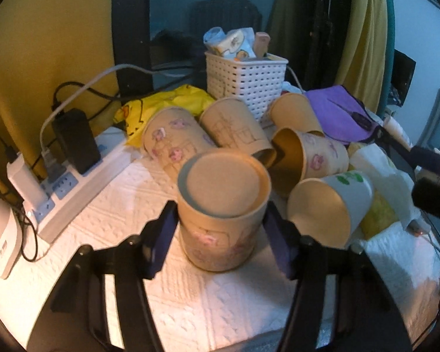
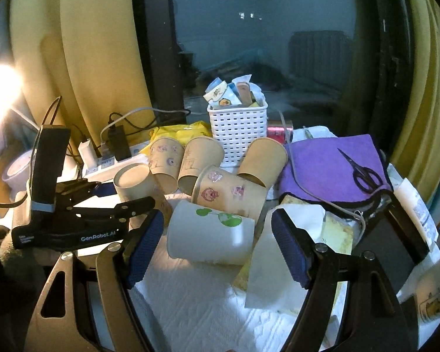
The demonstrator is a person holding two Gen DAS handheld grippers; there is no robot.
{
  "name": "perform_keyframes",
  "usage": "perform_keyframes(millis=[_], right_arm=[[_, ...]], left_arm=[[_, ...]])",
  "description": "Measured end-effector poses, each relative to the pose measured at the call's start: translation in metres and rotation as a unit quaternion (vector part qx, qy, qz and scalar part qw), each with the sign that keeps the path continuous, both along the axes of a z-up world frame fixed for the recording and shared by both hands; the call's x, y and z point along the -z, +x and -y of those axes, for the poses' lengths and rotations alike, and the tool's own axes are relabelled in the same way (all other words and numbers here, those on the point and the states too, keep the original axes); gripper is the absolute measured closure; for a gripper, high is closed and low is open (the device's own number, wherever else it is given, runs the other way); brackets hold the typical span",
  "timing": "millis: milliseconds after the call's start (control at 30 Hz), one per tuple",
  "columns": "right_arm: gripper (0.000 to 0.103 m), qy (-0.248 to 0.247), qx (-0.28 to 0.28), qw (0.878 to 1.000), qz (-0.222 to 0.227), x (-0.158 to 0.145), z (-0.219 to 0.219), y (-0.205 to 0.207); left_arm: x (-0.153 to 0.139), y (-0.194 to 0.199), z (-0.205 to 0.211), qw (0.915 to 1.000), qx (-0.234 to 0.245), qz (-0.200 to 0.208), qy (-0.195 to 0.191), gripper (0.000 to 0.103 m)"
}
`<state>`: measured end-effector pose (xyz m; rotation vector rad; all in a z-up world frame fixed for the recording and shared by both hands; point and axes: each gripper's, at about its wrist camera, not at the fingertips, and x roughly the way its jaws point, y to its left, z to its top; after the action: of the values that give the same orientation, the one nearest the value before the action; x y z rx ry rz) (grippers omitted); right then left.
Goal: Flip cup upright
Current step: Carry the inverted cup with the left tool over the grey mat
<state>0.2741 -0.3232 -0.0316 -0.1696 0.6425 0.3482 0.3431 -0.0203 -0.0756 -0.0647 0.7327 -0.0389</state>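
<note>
Paper cup [image 1: 224, 209] — base up on the paper towel [image 1: 190, 308], our left gripper [image 1: 220, 234] clamped on its sides, we judge to turn it — while our right gripper [image 2: 217, 246] hangs wide, holding nothing.

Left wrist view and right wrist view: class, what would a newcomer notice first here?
First, the upside-down brown paper cup, base up, between the jaws of the left gripper in the foreground. Behind it lies a heap of toppled cups, with a white cup on its side just ahead of the open right gripper. Further back stands a white basket.
</note>
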Motion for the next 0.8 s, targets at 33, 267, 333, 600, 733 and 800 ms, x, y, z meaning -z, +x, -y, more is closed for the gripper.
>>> perform_keyframes(millis=[33,267,333,600,733,800], right_arm=[[0.024,0.0,0.001,1.0,0.0,-0.001,0.0,-0.002],[0.024,-0.001,-0.004,1.0,0.005,-0.012,-0.005,-0.026],[0.024,-0.001,-0.005,1.0,0.004,-0.013,-0.009,-0.034],[0.024,0.003,-0.02,1.0,-0.002,-0.018,-0.027,-0.079],[0.024,-0.001,-0.03,0.999,-0.011,-0.015,-0.037,-0.104],[0.024,-0.003,-0.033,0.999,-0.015,-0.013,-0.042,-0.115]], left_arm=[[-0.002,-0.003,-0.001,1.0,0.0,0.002,-0.001,0.043],[-0.026,-0.047,-0.019,0.9994,-0.021,0.024,0.012,0.043],[-0.033,-0.067,-0.025,0.9989,-0.032,0.029,0.016,0.043],[-0.049,-0.148,-0.036,0.9955,-0.061,0.047,0.055,0.043],[-0.05,-0.187,-0.033,0.9927,-0.065,0.056,0.085,0.043],[-0.048,-0.205,-0.029,0.9915,-0.065,0.058,0.096,0.043]])
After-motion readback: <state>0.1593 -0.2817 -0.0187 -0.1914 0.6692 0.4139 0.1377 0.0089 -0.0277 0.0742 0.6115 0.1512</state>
